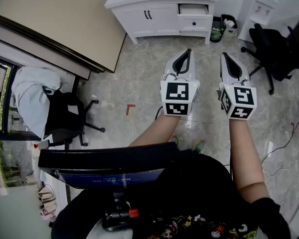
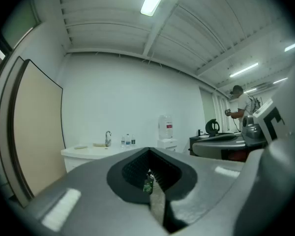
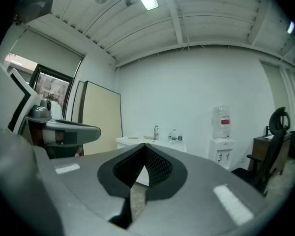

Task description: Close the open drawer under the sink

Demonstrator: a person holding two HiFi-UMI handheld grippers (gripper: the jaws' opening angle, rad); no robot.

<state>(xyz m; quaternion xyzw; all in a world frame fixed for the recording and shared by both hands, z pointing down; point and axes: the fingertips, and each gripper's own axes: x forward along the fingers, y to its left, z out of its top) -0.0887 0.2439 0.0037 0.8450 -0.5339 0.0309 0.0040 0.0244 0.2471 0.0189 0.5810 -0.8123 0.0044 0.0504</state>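
The white sink cabinet (image 1: 154,15) stands against the far wall, several steps away. Its upper right drawer (image 1: 193,8) is pulled out, above a closed drawer with a dark knob. My left gripper (image 1: 189,51) and right gripper (image 1: 223,55) are held side by side at mid-height, pointing toward the cabinet, both shut and empty. In the left gripper view the jaws (image 2: 148,152) meet with nothing between them; the sink top (image 2: 91,152) with its faucet (image 2: 108,137) shows beyond. In the right gripper view the gripper (image 3: 144,148) is shut too, with the sink counter (image 3: 137,140) behind it.
A beige panel (image 1: 60,19) leans at the left. A chair draped in white cloth (image 1: 35,98) is near left, black office chairs (image 1: 274,49) at right. A bin (image 1: 217,30) sits beside the cabinet, a water dispenser (image 3: 221,132) farther right. A person (image 2: 242,104) stands in the background.
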